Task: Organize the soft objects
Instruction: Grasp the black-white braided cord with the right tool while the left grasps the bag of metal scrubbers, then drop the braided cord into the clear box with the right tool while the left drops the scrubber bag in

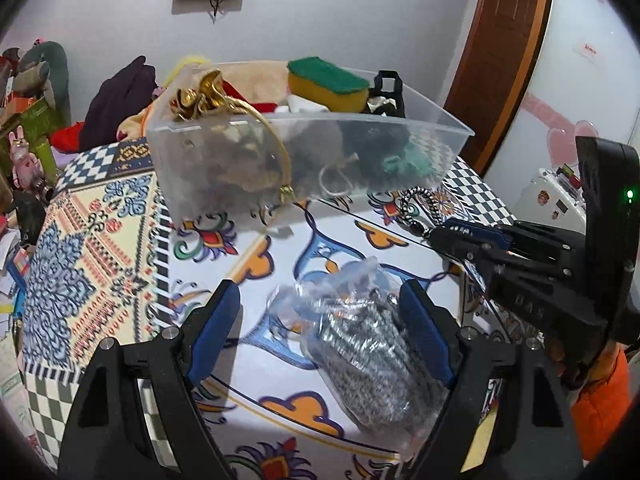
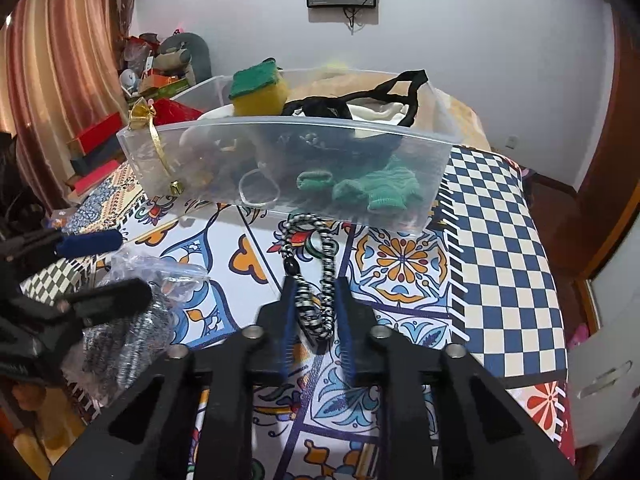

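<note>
**Inspector:** Clear plastic hides much. The storage bin [image 1: 312, 148] ahead of both tongs is translucent, so its lower contents blur; only a green knitted item [image 2: 372, 190] and a white loop [image 2: 258, 190] read through the wall.

**Clerk:** And the tongs?

**Inspector:** Left gripper [image 1: 320, 304] is spread wide, one blue pad on each side of a steel-wool scourer in a clear bag [image 1: 360, 344]. The bag lies on the patterned cloth [image 1: 100, 248] between the fingers, near the right-hand pad; contact I cannot confirm. The bag's near end is cut off behind the finger. Right gripper [image 2: 316, 300] is clenched on a black-and-white braided cord [image 2: 316, 280], whose loop reaches forward towards the bin wall.

**Clerk:** Differences between views?

**Inspector:** Only the left wrist view shows the right gripper [image 1: 472, 236] from its side, and a gold bow [image 1: 204, 92] plainly. Only the right wrist view shows the black straps [image 2: 384, 92] fully.

**Clerk:** Counts?

**Inspector:** One bin, one yellow-and-green sponge [image 1: 328, 84] on top, one bagged scourer, one cord, one gold ribbon [image 2: 160, 148] hanging over the bin's left corner.
</note>
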{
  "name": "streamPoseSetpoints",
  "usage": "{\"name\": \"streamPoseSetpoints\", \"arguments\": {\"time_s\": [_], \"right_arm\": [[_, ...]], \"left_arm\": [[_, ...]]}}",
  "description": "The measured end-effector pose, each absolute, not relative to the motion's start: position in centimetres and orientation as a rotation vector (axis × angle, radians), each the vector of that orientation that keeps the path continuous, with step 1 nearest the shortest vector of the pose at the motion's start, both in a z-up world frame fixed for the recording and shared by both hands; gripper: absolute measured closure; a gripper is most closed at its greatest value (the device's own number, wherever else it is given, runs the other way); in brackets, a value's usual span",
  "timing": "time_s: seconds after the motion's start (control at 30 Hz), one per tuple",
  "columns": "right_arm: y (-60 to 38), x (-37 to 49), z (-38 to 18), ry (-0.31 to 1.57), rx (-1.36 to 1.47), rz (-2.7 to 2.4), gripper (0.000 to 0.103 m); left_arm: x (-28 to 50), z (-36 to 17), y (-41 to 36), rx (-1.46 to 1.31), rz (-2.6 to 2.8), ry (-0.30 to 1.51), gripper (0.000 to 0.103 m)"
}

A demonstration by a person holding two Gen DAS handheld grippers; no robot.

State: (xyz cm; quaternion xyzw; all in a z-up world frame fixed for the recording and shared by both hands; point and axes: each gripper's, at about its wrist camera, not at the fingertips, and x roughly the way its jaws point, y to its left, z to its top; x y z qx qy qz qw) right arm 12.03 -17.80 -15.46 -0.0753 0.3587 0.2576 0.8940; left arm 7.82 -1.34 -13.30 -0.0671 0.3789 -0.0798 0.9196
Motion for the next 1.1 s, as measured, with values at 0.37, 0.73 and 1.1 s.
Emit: {"name": "streamPoseSetpoints", "arguments": {"time_s": [0.37,0.73,1.1], "right_arm": [[-18.8,10.7,-14.6,0.717,-0.125,0.546,0.091],[-19.4,10.1,-13.5,0.692,-0.09,0.546,0.091],[-19.9,10.2,-11.6,0.64,-0.067,0.546,0.091]], "left_arm": [[6.8,-14.4,-3.5,-0.126,-0.193,0.79,0.011],[6.2,-13.8,-4.7,-0.1,-0.223,0.765,0.064],[5.8,-10.7,-3.2,-0.106,-0.199,0.696,0.08]]}}
